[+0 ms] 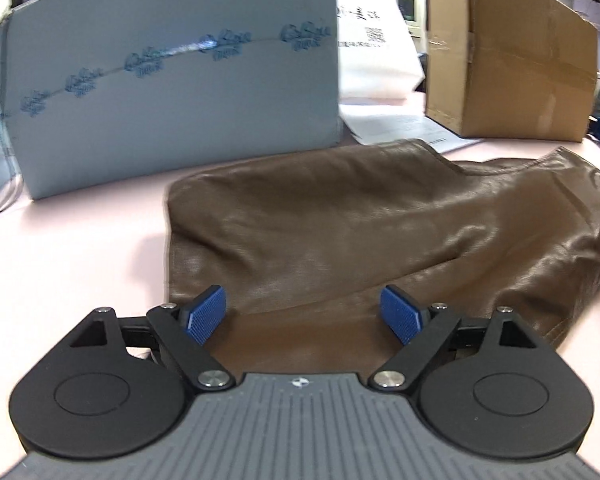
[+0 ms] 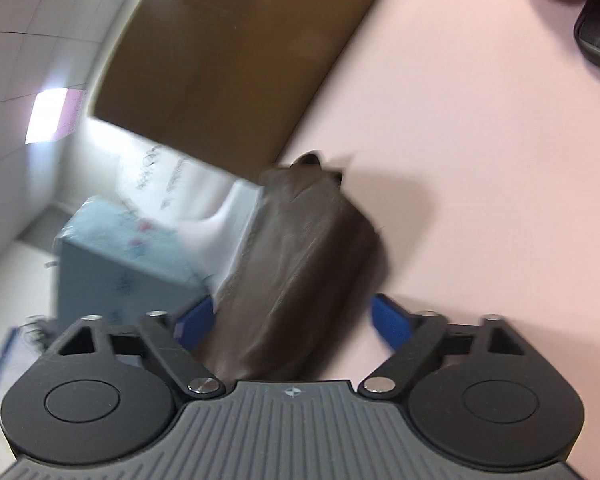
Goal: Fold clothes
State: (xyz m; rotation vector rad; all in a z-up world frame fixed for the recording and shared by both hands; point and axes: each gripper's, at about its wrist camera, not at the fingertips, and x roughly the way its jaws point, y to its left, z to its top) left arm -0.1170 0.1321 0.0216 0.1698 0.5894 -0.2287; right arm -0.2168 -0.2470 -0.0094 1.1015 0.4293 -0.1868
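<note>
Item: brown leather-look garment [image 1: 340, 232], lying on the pink table [image 1: 72, 264], already doubled over at least once, with a seamed edge running down its near left side and a curved hem at the far right. Left gripper [image 1: 303, 316]: spread wide, blue pads [image 1: 204, 314] either side of the garment's near edge, gripping nothing. Right gripper [image 2: 292, 324]: also spread, released; the garment [image 2: 296, 268] runs out ahead between its fingers as a narrow mound, and the view is tilted and smeared, so I cannot judge how close the pads sit to the fabric. Surroundings: grey-blue box [image 1: 172, 88] standing just behind the garment, cardboard box [image 1: 508, 52] to its far right, white bag [image 1: 372, 40] between them, printed sheets [image 1: 416, 128] under the far edge. Risks, as I read them: the material looks slick and stiff, so a pinch on one layer may slip or lift only the top ply; it may spring open once folded; a fold carried away from me could nudge the grey-blue box or drag the sheets; with the right view this blurred, I could close on air or on the table.
</note>
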